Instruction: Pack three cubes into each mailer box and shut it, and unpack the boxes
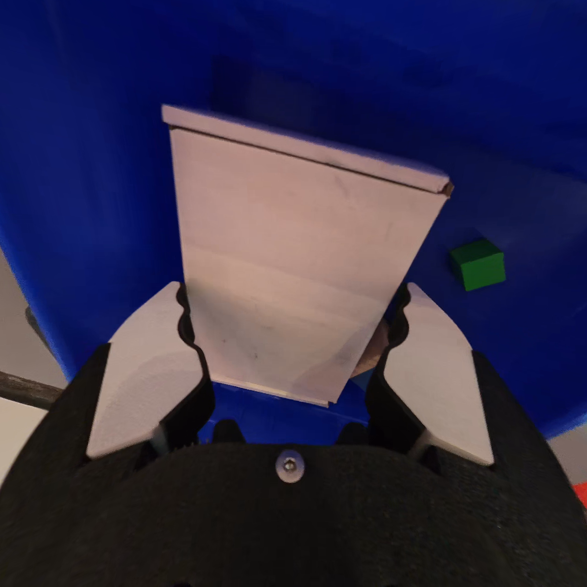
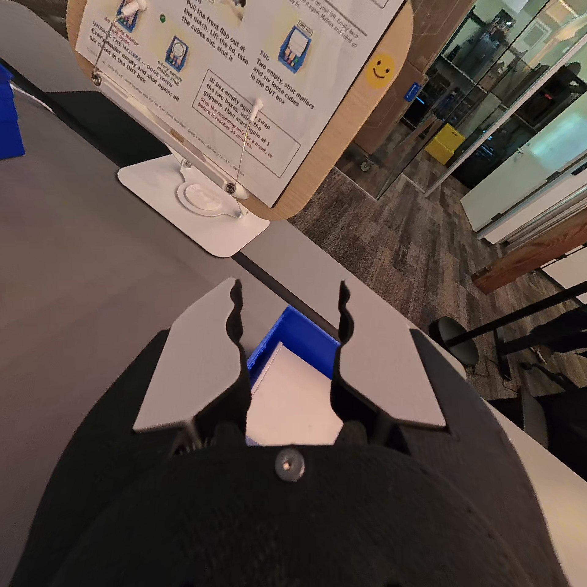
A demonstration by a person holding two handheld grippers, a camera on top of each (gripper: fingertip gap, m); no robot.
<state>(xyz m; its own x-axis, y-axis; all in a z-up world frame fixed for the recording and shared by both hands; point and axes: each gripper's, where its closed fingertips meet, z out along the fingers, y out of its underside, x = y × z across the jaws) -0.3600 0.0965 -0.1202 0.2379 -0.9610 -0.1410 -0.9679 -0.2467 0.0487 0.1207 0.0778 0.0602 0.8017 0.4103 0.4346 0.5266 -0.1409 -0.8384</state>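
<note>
In the left wrist view my left gripper (image 1: 293, 286) has its two white fingers (image 1: 149, 359) wide apart against the two long sides of a shut white mailer box (image 1: 286, 238). It holds the box tilted inside a blue bin (image 1: 95, 158). A bit of brown flap shows at the box's near right corner. A green cube (image 1: 478, 263) lies on the bin floor to the right of the box. My right gripper (image 2: 289, 305) is open and empty above a second blue bin (image 2: 305, 330), where a white mailer box (image 2: 292, 397) lies below the fingers.
A printed instruction sheet on a wooden board (image 2: 222, 79) stands on a white base (image 2: 193, 203) on the grey table (image 2: 63, 286). The table's far edge (image 2: 286, 292) runs behind the bin, with floor beyond. Another blue bin's corner (image 2: 8, 120) shows at the far left. My right fingertips sit around 50 centimeters from my left ones. My left gripper is the nearer one to the green cube (image 1: 478, 263): about 4 centimeters, against 45 centimeters.
</note>
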